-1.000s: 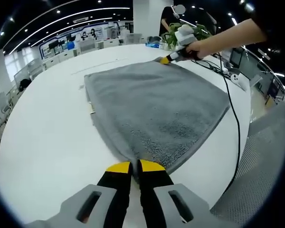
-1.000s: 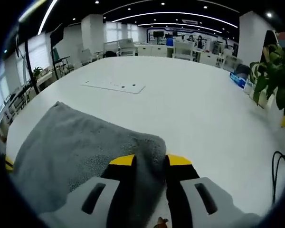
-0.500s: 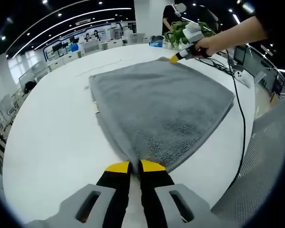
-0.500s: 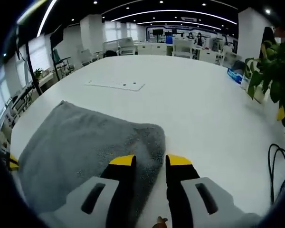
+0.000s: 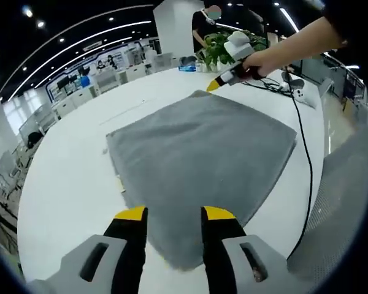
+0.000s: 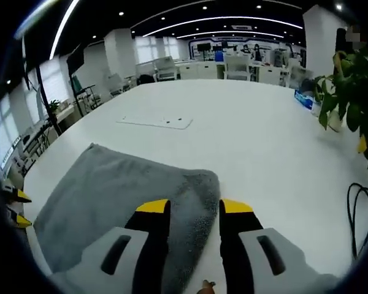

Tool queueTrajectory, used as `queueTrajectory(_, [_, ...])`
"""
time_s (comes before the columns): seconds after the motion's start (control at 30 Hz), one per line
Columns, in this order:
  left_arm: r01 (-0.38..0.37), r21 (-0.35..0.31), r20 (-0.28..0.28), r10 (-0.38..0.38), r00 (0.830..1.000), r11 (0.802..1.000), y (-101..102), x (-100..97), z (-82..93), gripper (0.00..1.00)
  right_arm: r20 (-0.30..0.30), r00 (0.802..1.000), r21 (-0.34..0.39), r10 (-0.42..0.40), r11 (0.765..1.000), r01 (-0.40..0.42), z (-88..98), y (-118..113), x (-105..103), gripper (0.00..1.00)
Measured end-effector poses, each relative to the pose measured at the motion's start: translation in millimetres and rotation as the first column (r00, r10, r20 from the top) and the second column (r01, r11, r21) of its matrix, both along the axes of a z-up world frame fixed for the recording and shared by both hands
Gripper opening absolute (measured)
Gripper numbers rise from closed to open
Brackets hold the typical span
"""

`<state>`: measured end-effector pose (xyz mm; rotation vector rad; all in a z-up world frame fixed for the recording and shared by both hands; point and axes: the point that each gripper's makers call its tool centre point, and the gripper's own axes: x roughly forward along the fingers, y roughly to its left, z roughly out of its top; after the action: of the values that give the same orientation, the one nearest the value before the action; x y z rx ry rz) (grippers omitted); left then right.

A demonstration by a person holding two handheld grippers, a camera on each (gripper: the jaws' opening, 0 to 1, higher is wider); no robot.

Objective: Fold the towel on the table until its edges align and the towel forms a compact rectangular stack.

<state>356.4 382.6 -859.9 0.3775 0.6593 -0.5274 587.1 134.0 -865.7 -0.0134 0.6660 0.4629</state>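
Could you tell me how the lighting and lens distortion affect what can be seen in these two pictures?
Left gripper view: the fisheye bows the table edge and ceiling light strips into arcs; the towel is evenly lit, with no glare, and its pile stays sharp near the fingers. Right gripper view: bright window light at the left edge, a dark ceiling, the plant dim and soft at the right, the towel in focus.

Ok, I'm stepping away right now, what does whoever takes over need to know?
Left gripper: open, jaws either side of the towel's near corner, not clamping it.
Right gripper: open too, jaws either side of another corner of the towel.
Towel: lies flat on the white table, a rough square with a label at one edge; whether it is already doubled can't be told.
Done: both corners let go.
Left: probably re-grip and fold again until it is a compact, edge-aligned stack. Mind the black cable past the towel's edge.
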Motion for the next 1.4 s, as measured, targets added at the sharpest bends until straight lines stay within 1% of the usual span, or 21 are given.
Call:
queueTrajectory(0.07, [0.051, -0.024, 0.013, -0.051, 0.999, 0.998, -21.7, 5.2, 5.3, 0.36, 0.005, 1.000, 0.017, -0.006, 1.000, 0.006, 3.2, -2.9, 2.3, 0.31])
queueTrajectory(0.13, [0.109, -0.024, 0.024, -0.108, 0.994, 0.994, -42.3, 8.9, 9.8, 0.36, 0.006, 1.000, 0.000, 0.002, 1.000, -0.002, 6.1, -5.4, 0.3, 0.31])
queueTrajectory(0.17, [0.119, -0.025, 0.026, -0.118, 0.993, 0.993, -46.2, 9.4, 10.6, 0.36, 0.007, 1.000, -0.005, 0.002, 1.000, -0.002, 6.6, -8.6, 0.3, 0.32])
queueTrajectory(0.23, [0.174, -0.032, 0.036, -0.173, 0.984, 0.984, -66.2, 12.0, 13.7, 0.36, 0.013, 1.000, 0.000, -0.008, 1.000, 0.008, 10.9, -12.7, 1.4, 0.32])
queueTrajectory(0.33, [0.249, -0.029, 0.041, -0.248, 0.968, 0.968, -91.7, 12.6, 15.6, 0.36, 0.016, 1.000, 0.018, -0.023, 1.000, 0.023, 15.5, -14.8, 1.9, 0.32])
queueTrajectory(0.4, [0.292, -0.030, 0.030, -0.291, 0.956, 0.956, -108.6, 11.7, 13.5, 0.36, 0.019, 0.998, 0.060, -0.060, 0.996, 0.059, 18.4, -15.2, 3.0, 0.32])
queueTrajectory(0.5, [0.368, -0.026, 0.026, -0.367, 0.930, 0.930, -138.8, 11.7, 11.8, 0.35, 0.002, 0.997, 0.072, -0.073, 0.995, 0.072, 14.3, -15.9, 3.1, 0.32])
queueTrajectory(0.57, [0.399, -0.037, 0.016, -0.399, 0.917, 0.916, -154.6, 9.8, 9.7, 0.35, -0.007, 0.997, 0.073, -0.080, 0.994, 0.080, 11.6, -16.1, 3.4, 0.32])
queueTrajectory(0.67, [0.441, -0.050, 0.003, -0.442, 0.897, 0.896, -172.2, 4.2, 5.1, 0.35, -0.009, 0.996, 0.083, -0.089, 0.993, 0.090, 10.9, -15.7, 4.6, 0.32])
queueTrajectory(0.7, [0.474, -0.045, 0.000, -0.475, 0.880, 0.879, -178.9, -0.2, 1.6, 0.35, -0.009, 0.996, 0.081, -0.089, 0.993, 0.089, 10.3, -15.7, 5.2, 0.32])
queueTrajectory(0.77, [0.493, -0.036, -0.009, -0.494, 0.870, 0.869, -183.2, -3.8, -2.3, 0.35, -0.009, 0.996, 0.076, -0.088, 0.993, 0.088, 8.2, -17.3, 7.7, 0.32])
queueTrajectory(0.8, [0.510, -0.035, -0.016, -0.511, 0.859, 0.859, -188.1, -7.9, -4.5, 0.35, -0.011, 0.996, 0.076, -0.089, 0.993, 0.089, 6.8, -18.1, 8.7, 0.32])
queueTrajectory(0.97, [0.560, -0.060, -0.027, -0.563, 0.826, 0.826, -210.3, -18.8, -9.9, 0.33, -0.008, 0.995, 0.069, -0.096, 0.993, 0.096, -0.3, -20.4, 13.9, 0.29])
queueTrajectory(1.0, [0.579, -0.066, -0.030, -0.582, 0.813, 0.812, -216.6, -22.2, -11.1, 0.32, -0.012, 0.995, 0.066, -0.096, 0.993, 0.097, -2.6, -20.5, 15.0, 0.29])
queueTrajectory(1.1, [0.605, -0.062, -0.036, -0.607, 0.794, 0.794, -227.6, -27.2, -15.4, 0.26, -0.019, 0.995, 0.064, -0.097, 0.993, 0.098, -9.5, -19.9, 18.4, 0.28])
queueTrajectory(1.13, [0.656, -0.046, -0.032, -0.657, 0.753, 0.753, -234.4, -33.5, -16.3, 0.26, -0.020, 0.995, 0.066, -0.097, 0.993, 0.099, -10.8, -19.3, 19.3, 0.28])
queueTrajectory(1.17, [0.688, -0.035, -0.021, -0.689, 0.724, 0.725, -239.0, -36.8, -16.0, 0.25, -0.022, 0.995, 0.070, -0.098, 0.993, 0.099, -13.0, -18.3, 20.8, 0.28])
queueTrajectory(1.3, [0.707, -0.021, -0.017, -0.707, 0.707, 0.707, -248.1, -36.9, -17.5, 0.23, -0.024, 0.995, 0.069, -0.095, 0.993, 0.096, -18.3, -16.9, 25.1, 0.26])
queueTrajectory(1.33, [0.732, -0.027, -0.025, -0.733, 0.680, 0.681, -252.3, -40.8, -18.7, 0.20, -0.026, 0.995, 0.068, -0.094, 0.993, 0.096, -19.5, -17.0, 26.0, 0.26])
queueTrajectory(1.37, [0.746, -0.033, -0.031, -0.747, 0.664, 0.665, -254.5, -43.8, -19.7, 0.17, -0.027, 0.995, 0.066, -0.096, 0.993, 0.097, -20.9, -17.6, 27.1, 0.26])
queueTrajectory(1.4, [0.751, -0.029, -0.028, -0.752, 0.659, 0.659, -256.7, -44.3, -20.3, 0.16, -0.026, 0.995, 0.065, -0.096, 0.993, 0.098, -21.0, -17.5, 27.2, 0.25])
